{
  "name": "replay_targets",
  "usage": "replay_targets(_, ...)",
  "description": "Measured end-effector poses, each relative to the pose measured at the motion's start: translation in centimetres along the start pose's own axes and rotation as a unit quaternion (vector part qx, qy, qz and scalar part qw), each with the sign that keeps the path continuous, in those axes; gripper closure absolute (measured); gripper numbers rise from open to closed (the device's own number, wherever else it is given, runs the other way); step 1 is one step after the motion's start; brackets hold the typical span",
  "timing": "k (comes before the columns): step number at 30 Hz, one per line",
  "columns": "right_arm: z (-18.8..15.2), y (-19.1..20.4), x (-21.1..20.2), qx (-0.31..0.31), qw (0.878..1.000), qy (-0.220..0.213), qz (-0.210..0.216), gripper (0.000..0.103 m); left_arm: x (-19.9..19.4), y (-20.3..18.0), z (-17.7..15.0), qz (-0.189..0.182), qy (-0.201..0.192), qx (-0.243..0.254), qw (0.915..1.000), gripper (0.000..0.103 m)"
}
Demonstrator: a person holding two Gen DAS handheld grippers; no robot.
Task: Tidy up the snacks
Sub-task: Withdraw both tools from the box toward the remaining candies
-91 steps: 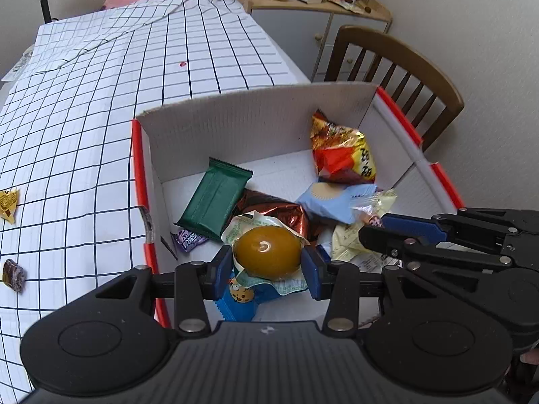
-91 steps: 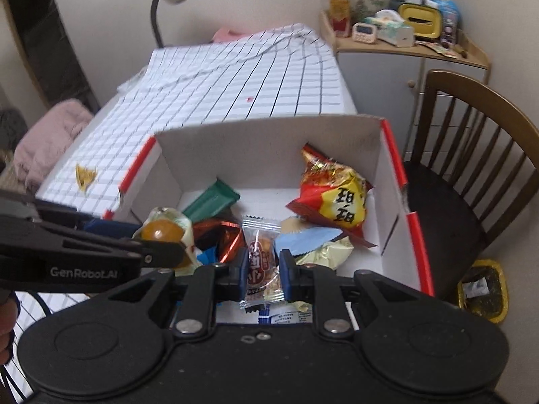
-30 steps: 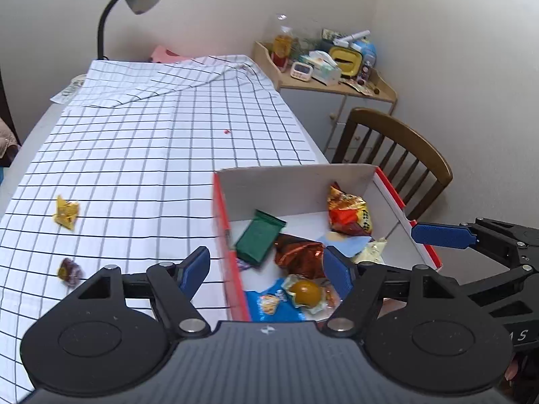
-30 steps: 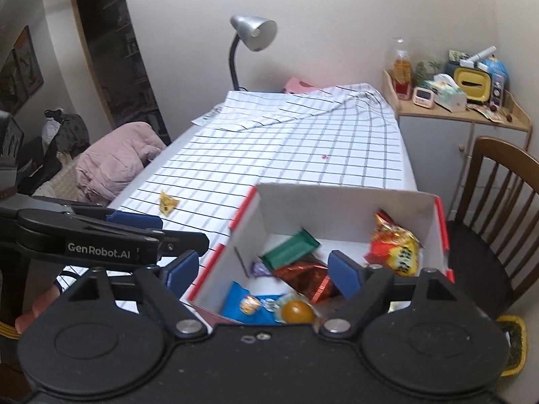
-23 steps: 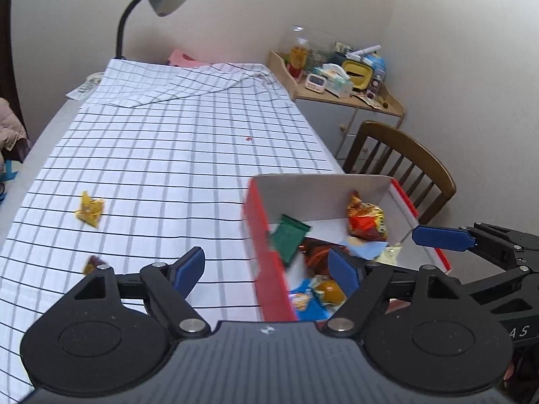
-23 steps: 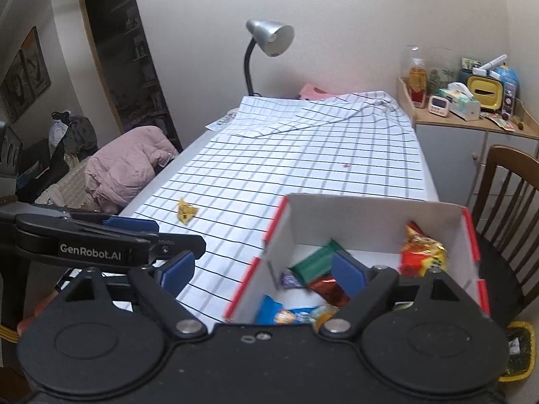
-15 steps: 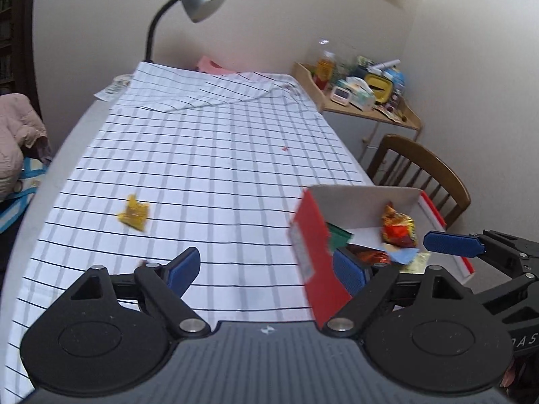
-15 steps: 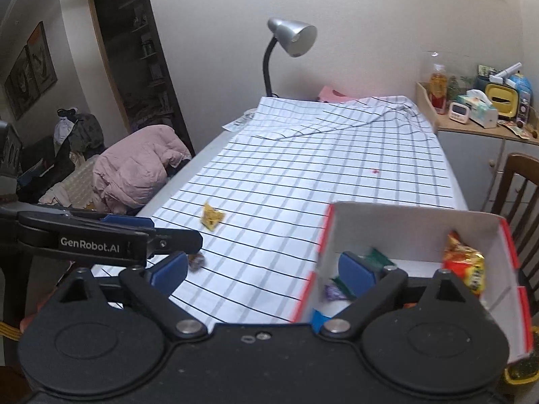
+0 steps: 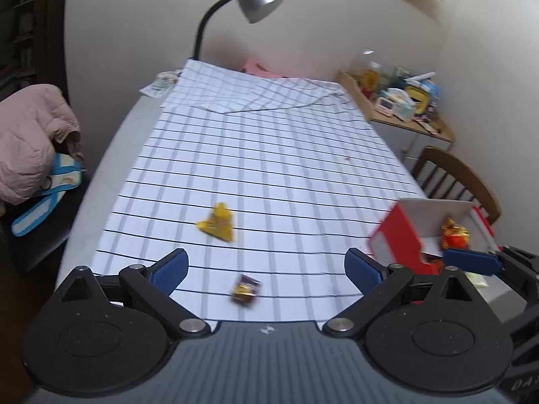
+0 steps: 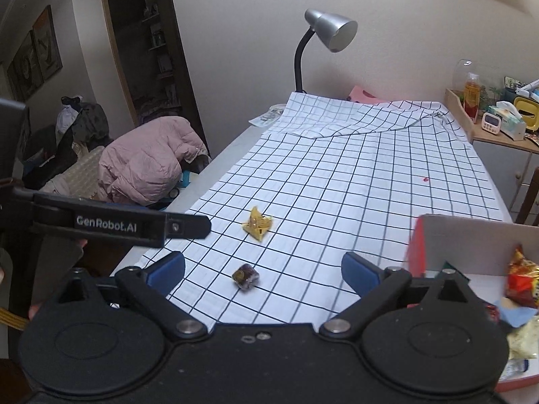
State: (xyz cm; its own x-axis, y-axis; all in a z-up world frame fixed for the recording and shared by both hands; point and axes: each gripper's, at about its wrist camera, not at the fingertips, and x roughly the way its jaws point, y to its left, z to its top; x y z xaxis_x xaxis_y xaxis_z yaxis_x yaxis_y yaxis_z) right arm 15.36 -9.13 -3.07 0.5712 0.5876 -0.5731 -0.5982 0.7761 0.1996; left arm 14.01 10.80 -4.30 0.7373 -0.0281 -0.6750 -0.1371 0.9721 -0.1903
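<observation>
Two loose snacks remain on the checked cloth covering the desk (image 9: 269, 155): a dark wrapped candy (image 9: 245, 290) and, farther out, a yellow wrapped snack (image 9: 217, 224). The red and white box (image 10: 448, 235) holding the collected snacks stands at the right edge, well apart from both. The left gripper (image 9: 266, 269) is empty, its fingers (image 9: 170, 269) wide apart and opening; the candy lies between them, just ahead and slightly left of centre. The right gripper (image 10: 262, 271) is also empty, fingers opening and spread wide, with the candy (image 10: 246, 276) likewise framed between them. The candy is compact, with no clear long axis. The yellow snack (image 10: 257, 224) lies beyond it, nearer the left gripper's body seen in the right wrist view. Both grippers point downward at a moderate tilt toward the cloth. Judged next step: close on the candy.
</observation>
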Motion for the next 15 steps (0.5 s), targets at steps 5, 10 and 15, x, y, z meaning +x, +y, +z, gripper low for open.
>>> replay_targets(5, 0.3, 1.5, 3.5, -0.026, 0.999, 0.011, -0.015, 0.004, 2.6, 3.1, 1.0, 0.014, 0.013, -0.008, 0.9998, 0.003)
replay_targets(10, 0.3, 1.9, 7.5, -0.042, 0.998, 0.044, -0.017, 0.005, 6.0, 4.7, 1.8, 0.031, 0.033, 0.004, 0.9989, 0.003)
replay_targets(15, -0.5, 2.3, 11.4, -0.065, 0.994, 0.086, -0.003, 0.010, 9.3, 5.2, 2.3, 0.043, 0.050, 0.027, 0.9975, 0.003)
